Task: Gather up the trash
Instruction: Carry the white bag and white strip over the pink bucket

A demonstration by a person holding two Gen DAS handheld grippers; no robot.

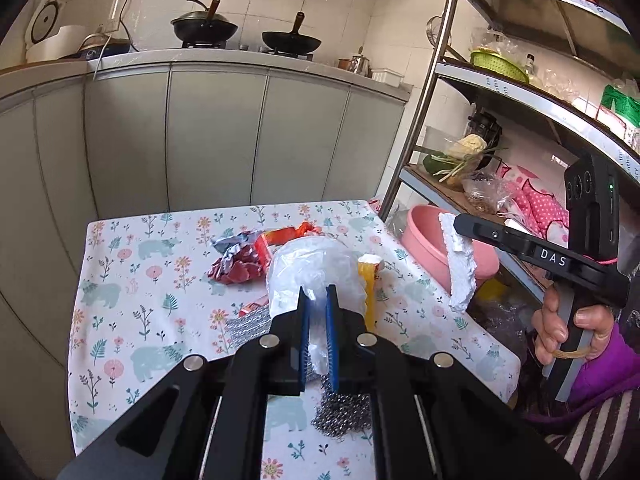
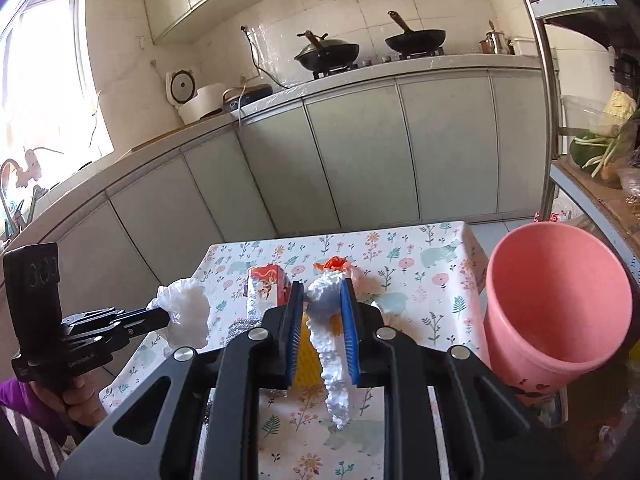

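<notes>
The steel scourer is half hidden under the left gripper; shelf print is unreadably small.

Bright window glare, fisheye-warped edges, sharp focus.

Table occupies the lower centre of the left wrist frame. On it, crumpled wrappers lie at centre; a steel scourer lies nearer the lower edge. Left gripper holds a plastic bag above the table. Right gripper holds a foam strip. Bucket stands right of the table. Shelf rack fills the right edge; counter with woks runs behind.
</notes>
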